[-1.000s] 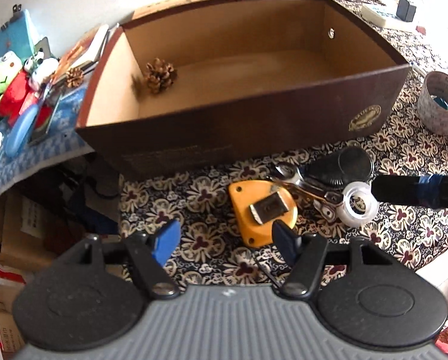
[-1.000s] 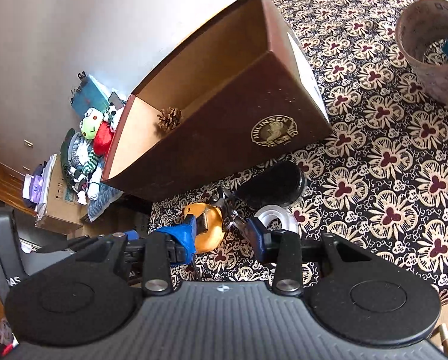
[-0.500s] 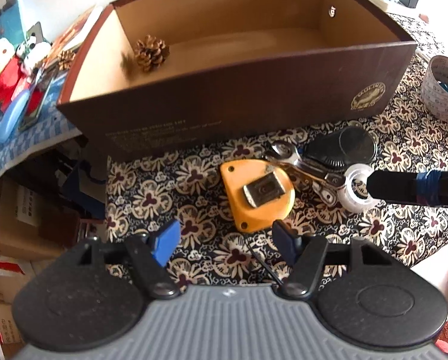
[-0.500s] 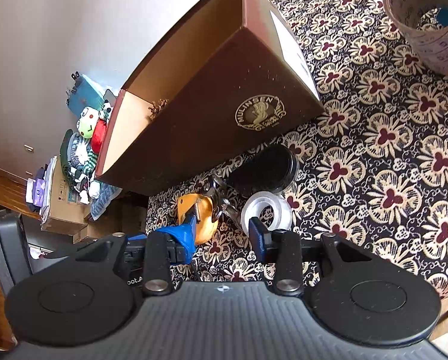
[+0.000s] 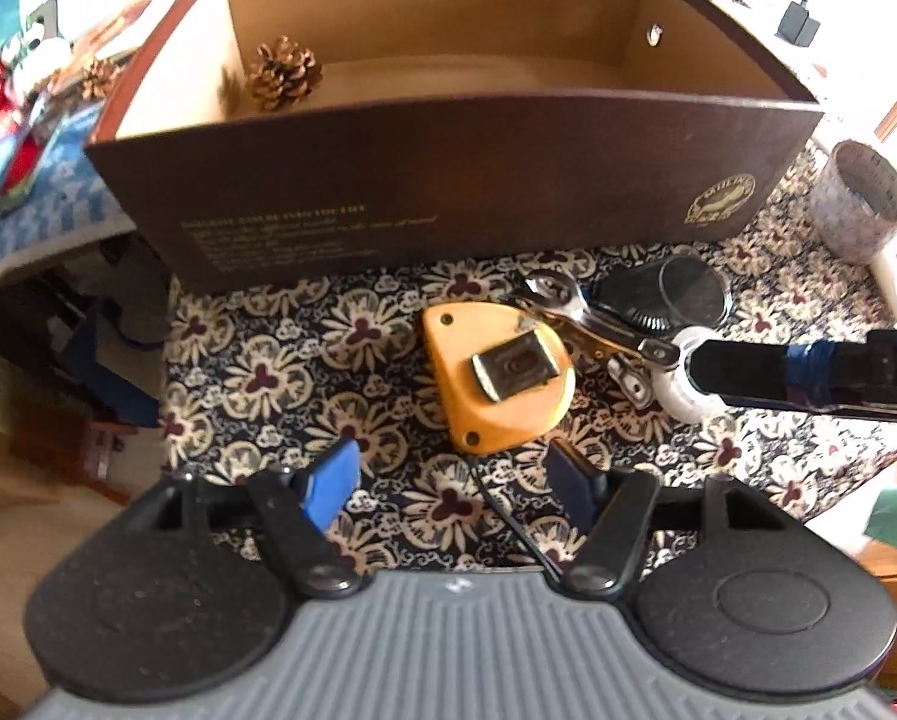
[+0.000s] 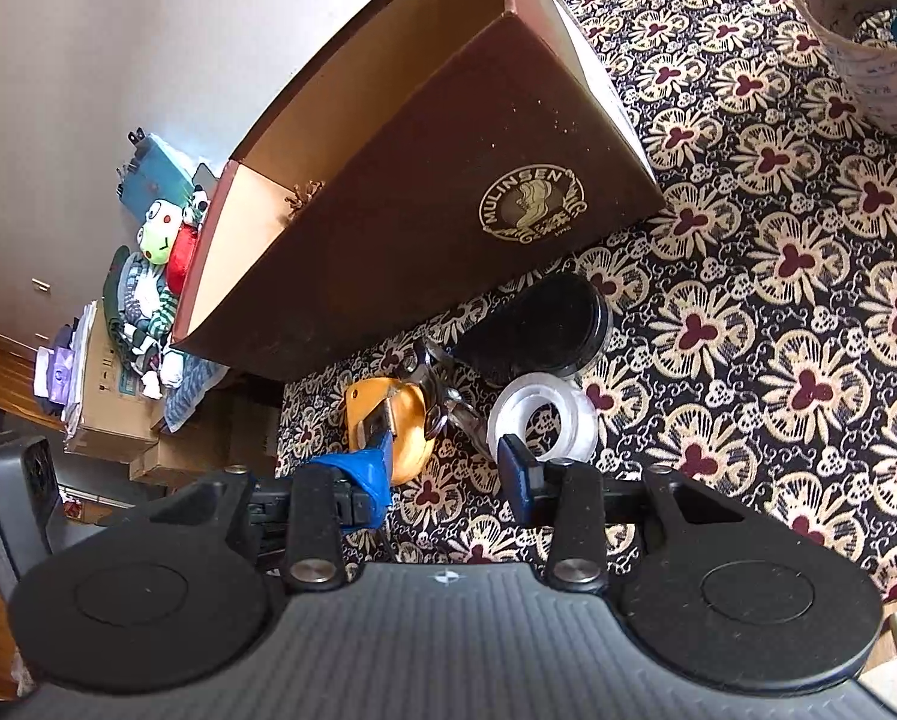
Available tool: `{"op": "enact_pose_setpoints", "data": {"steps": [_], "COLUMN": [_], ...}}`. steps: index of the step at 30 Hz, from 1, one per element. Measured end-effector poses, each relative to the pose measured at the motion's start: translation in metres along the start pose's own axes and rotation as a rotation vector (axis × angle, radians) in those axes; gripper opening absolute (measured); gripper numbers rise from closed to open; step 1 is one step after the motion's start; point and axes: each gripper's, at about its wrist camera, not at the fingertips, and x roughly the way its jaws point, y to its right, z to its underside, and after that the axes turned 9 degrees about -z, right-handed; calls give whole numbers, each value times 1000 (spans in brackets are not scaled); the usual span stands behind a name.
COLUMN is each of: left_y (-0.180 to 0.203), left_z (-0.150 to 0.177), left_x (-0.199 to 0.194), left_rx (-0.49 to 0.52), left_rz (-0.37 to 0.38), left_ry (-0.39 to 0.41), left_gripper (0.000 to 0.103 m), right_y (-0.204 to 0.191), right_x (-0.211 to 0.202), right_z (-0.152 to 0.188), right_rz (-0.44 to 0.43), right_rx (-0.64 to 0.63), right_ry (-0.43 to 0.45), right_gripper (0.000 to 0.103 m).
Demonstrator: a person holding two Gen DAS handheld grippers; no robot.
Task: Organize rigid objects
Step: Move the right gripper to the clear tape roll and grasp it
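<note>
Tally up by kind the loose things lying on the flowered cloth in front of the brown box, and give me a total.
Orange tape measure: 1
Metal pliers: 1
Black round lidded case: 1
Clear tape roll: 1
Total: 4

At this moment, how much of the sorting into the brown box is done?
Done: only a pine cone lies in the brown box. In hand: nothing; the left claw hangs open over the orange tape measure, the right claw open near the clear tape roll. Left: tape measure, metal tool, black jar, tape roll.
</note>
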Motion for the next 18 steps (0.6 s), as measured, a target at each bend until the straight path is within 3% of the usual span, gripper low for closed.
{"op": "enact_pose_setpoints", "data": {"steps": [5,8,13,18], "left_y": [-11,-15,-1,21], "left_z": [2,2,-5,-12], "left_x": [-4,-13,-22,-22], "left_rx": [-15,-17,12,50], "left_rz": [77,186,303,394], "left_ry": [37,65,106,92], "left_gripper": [68,68,66,65], "right_y": [5,15,18,20], "right_x": [-8,-9,0,0], "right_z": [-9,-17,-32,-46], "right_rz": [30,18,-27,1], "right_rx": [-16,17,34,-39], "right_ry": [39,39,-1,-56], "right_gripper": [22,22,21,21]}}
